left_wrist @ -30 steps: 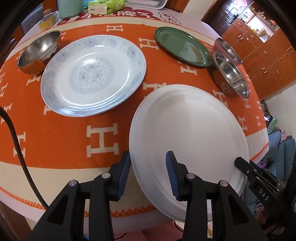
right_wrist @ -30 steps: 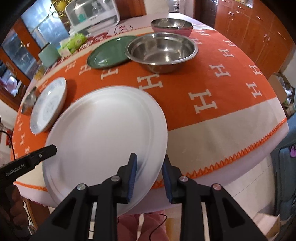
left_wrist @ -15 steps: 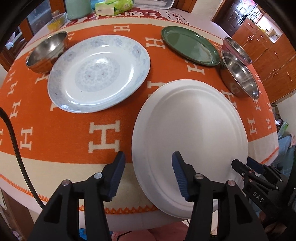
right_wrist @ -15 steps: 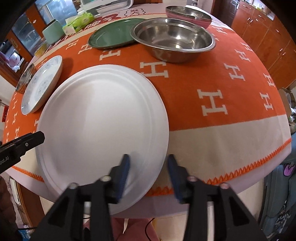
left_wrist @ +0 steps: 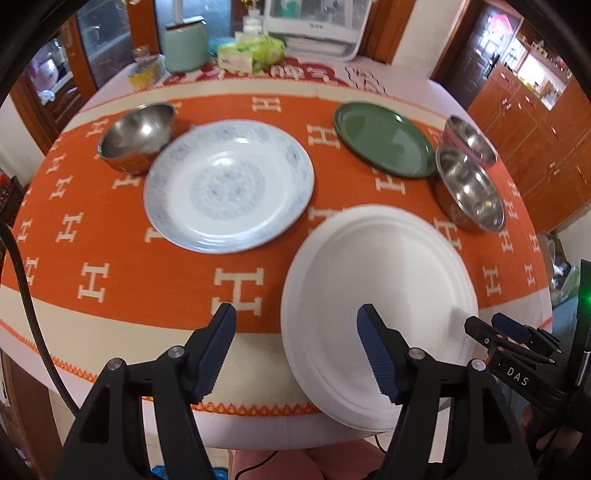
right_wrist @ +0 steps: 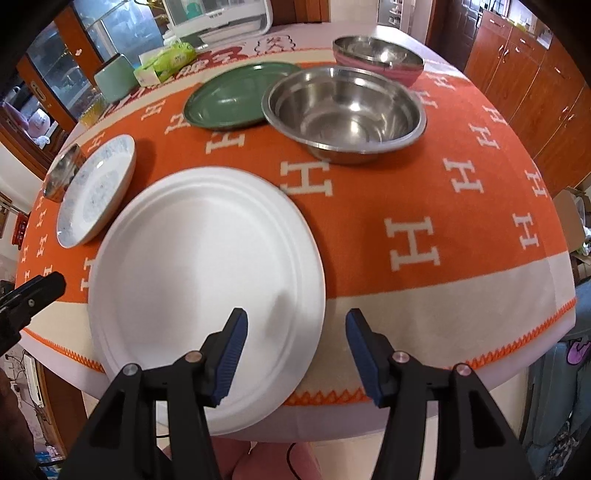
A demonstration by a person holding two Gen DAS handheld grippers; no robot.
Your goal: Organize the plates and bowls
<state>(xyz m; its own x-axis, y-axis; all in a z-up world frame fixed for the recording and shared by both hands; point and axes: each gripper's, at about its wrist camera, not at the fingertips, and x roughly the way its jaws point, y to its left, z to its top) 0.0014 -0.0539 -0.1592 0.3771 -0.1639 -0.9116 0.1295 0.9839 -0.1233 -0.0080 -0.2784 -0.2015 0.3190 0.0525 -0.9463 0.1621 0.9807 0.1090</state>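
A large plain white plate (left_wrist: 380,288) (right_wrist: 199,266) lies flat at the table's near edge, overhanging it a little. My left gripper (left_wrist: 295,325) hovers above the plate's left rim, jaws opening, pads clear of it. My right gripper (right_wrist: 295,328) hangs over the plate's right rim, jaws also opening, touching nothing. Farther back sit a blue-patterned white plate (left_wrist: 229,184) (right_wrist: 96,188), a green plate (left_wrist: 384,138) (right_wrist: 236,94), a big steel bowl (left_wrist: 469,188) (right_wrist: 343,110), a pink-sided steel bowl (left_wrist: 467,138) (right_wrist: 376,55) and a small steel bowl (left_wrist: 136,136) (right_wrist: 62,171).
An orange cloth with white H marks (left_wrist: 147,266) (right_wrist: 443,206) covers the round table. At the far side stand a mint canister (left_wrist: 184,46), a tissue pack (left_wrist: 251,53) and a white appliance (left_wrist: 314,18). Wooden cabinets (right_wrist: 535,74) line the right.
Both grippers have let go of the white plate's rim and spread apart. The left one rose away from the table; the plate now rests flat.
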